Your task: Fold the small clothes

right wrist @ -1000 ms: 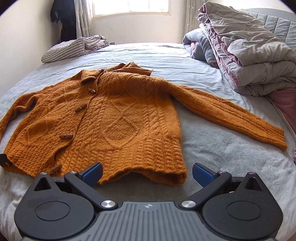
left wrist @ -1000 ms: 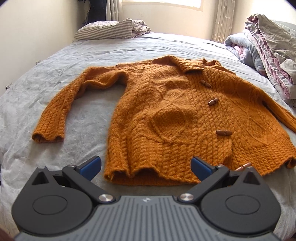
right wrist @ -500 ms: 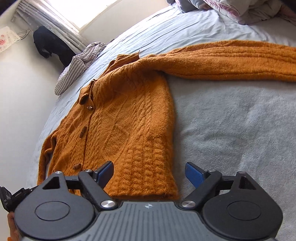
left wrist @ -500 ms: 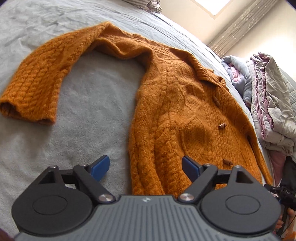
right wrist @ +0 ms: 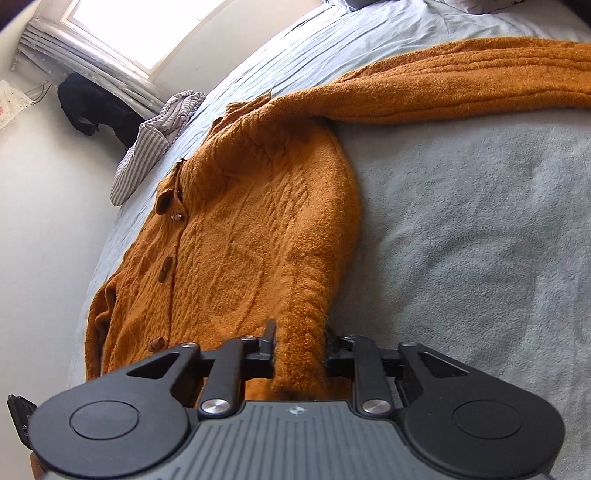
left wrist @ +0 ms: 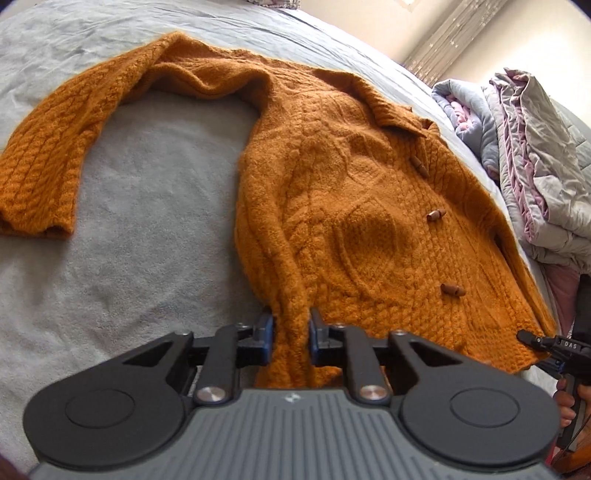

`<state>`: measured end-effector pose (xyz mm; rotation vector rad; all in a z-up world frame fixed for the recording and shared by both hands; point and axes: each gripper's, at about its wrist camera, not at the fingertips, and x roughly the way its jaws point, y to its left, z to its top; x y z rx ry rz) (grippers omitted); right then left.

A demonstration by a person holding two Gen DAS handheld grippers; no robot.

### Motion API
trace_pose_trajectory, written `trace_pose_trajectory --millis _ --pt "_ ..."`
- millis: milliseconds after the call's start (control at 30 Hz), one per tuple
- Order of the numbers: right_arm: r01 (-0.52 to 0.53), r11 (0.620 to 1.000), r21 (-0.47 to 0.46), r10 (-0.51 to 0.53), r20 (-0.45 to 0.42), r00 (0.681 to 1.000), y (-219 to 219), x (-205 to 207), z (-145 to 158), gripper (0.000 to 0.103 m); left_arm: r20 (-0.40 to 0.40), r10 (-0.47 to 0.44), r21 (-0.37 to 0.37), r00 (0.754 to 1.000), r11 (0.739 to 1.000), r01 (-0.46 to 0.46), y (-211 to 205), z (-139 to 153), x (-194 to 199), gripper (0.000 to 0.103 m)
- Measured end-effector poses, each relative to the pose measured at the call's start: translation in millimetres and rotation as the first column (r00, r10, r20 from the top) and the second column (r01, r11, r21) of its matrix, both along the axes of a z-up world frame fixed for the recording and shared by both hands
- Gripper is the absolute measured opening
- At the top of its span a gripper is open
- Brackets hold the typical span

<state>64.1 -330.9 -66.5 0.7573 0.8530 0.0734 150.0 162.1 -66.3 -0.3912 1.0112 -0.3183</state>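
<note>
An orange cable-knit cardigan (left wrist: 351, 192) with wooden toggle buttons lies spread face up on a grey bed (left wrist: 147, 221). My left gripper (left wrist: 290, 338) is shut on the hem at the cardigan's left bottom corner. My right gripper (right wrist: 300, 349) is shut on the hem at the right bottom corner of the cardigan (right wrist: 251, 229). The left sleeve (left wrist: 55, 147) bends down over the bed. The right sleeve (right wrist: 461, 85) stretches out to the right. The other gripper shows at the right edge of the left wrist view (left wrist: 554, 347).
A heap of grey and pink quilts (left wrist: 535, 166) lies at the bed's right side. Striped folded laundry (right wrist: 155, 147) sits at the far end near a window (right wrist: 147, 26). A dark garment (right wrist: 92, 107) hangs by the wall.
Both grippers went from open above the hem to shut on the cardigan's bottom corners. Both cameras have moved in lower and closer to the cloth.
</note>
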Motion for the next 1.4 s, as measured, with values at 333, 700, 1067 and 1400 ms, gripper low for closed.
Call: trace_pose_trajectory --millis 333,700,1067,1400 --pt "-0.018 0.998 -0.063 0.026 0.128 0.991 -10.4 -49.1 66.7 0.013 0.099 0.024 -0.128 0.995 0.992 -0.011 42.0 45.7 -53.0 0.011" --pt "-0.022 0.988 -0.154 0.031 0.06 0.998 -13.8 -102.3 66.7 0.011 0.051 -0.074 0.036 0.996 0.997 0.072 41.9 39.9 -116.7 0.006" --pt "0.066 0.963 -0.261 -0.064 0.016 0.998 -39.2 -90.4 56.1 0.073 0.105 0.021 0.261 0.994 0.964 -0.048 30.0 48.2 -99.8 0.064" --pt "0.38 0.872 -0.308 -0.38 0.062 0.923 -151.1 -51.0 26.4 0.086 0.224 -0.187 0.239 0.957 0.962 0.132 -76.4 75.0 -30.8 0.094"
